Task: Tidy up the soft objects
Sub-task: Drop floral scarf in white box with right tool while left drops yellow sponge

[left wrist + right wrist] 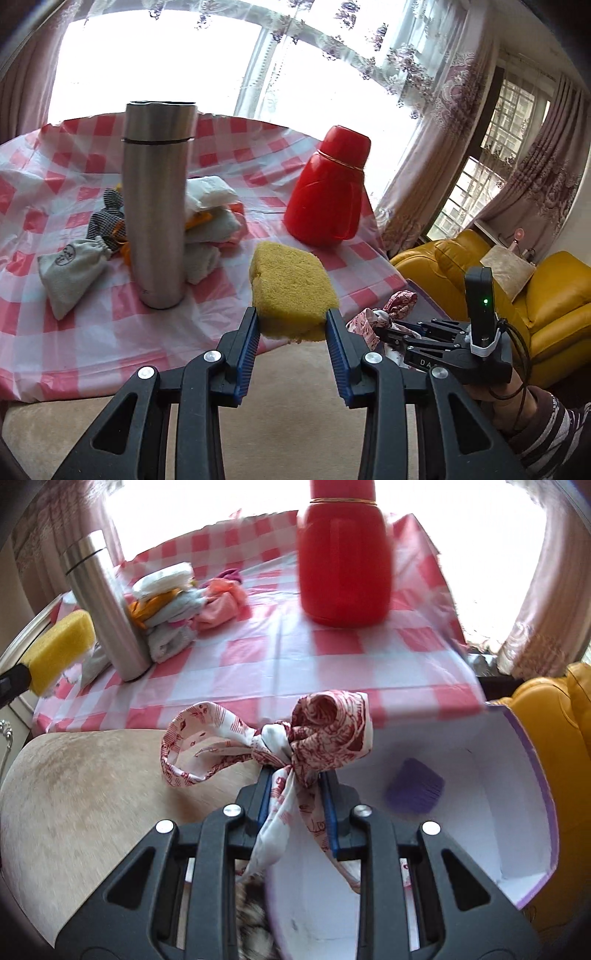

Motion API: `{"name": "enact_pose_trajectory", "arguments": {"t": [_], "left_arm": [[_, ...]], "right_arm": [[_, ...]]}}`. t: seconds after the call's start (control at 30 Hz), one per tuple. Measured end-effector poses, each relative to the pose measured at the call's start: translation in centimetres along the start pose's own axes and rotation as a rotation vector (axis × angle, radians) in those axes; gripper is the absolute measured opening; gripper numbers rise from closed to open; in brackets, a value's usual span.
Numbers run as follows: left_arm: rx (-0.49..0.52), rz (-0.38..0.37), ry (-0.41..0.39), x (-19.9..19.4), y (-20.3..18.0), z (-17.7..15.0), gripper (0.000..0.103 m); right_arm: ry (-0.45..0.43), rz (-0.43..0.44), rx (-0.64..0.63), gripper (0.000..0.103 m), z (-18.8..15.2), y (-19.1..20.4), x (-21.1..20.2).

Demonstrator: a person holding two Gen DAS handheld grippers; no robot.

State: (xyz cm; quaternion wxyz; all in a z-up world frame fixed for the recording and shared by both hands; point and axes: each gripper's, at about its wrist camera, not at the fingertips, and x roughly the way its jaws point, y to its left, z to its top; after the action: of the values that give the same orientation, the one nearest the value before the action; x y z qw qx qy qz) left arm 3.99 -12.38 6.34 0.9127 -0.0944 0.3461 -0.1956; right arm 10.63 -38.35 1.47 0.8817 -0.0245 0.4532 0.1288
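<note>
My left gripper (291, 317) is shut on a yellow sponge (290, 284) and holds it in the air at the table's near edge. The sponge also shows in the right wrist view (61, 642) at far left. My right gripper (293, 775) is shut on a knotted red-and-white patterned scarf (314, 731), held over the rim of a white box with purple edging (517, 794). The scarf also shows in the left wrist view (384, 314) with the right gripper (388, 332) at lower right. A purple soft object (415, 786) lies inside the box.
A steel flask (157, 206) and a red jug (328, 192) stand on the pink checked tablecloth (229, 295). Folded cloths (210, 214), a grey drawstring pouch (70, 269) and a checked fabric piece (105, 218) lie around the flask. A yellow sofa (535, 295) is at right.
</note>
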Motion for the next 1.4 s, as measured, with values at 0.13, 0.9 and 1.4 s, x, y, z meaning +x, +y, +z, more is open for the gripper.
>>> {"name": "enact_pose_trajectory", "arguments": {"t": [0.13,0.9,1.4], "left_arm": [[0.046,-0.052,0.033,1.1,-3.4,-0.3,0.038],[0.014,-0.102,0.110,2.8,-6.1,-1.0,0.060],[-0.254,0.139,-0.008,-2.6,8.0,-0.9,0.060]], "right_arm": [[-0.027,-0.050,0.070,0.030,-0.8,-3.4,-2.0],[-0.075,-0.070,0.109,0.089,-0.7,-5.7,-4.4],[-0.009,-0.037,-0.001,0.089,1.7,-0.3,-1.0]]}}
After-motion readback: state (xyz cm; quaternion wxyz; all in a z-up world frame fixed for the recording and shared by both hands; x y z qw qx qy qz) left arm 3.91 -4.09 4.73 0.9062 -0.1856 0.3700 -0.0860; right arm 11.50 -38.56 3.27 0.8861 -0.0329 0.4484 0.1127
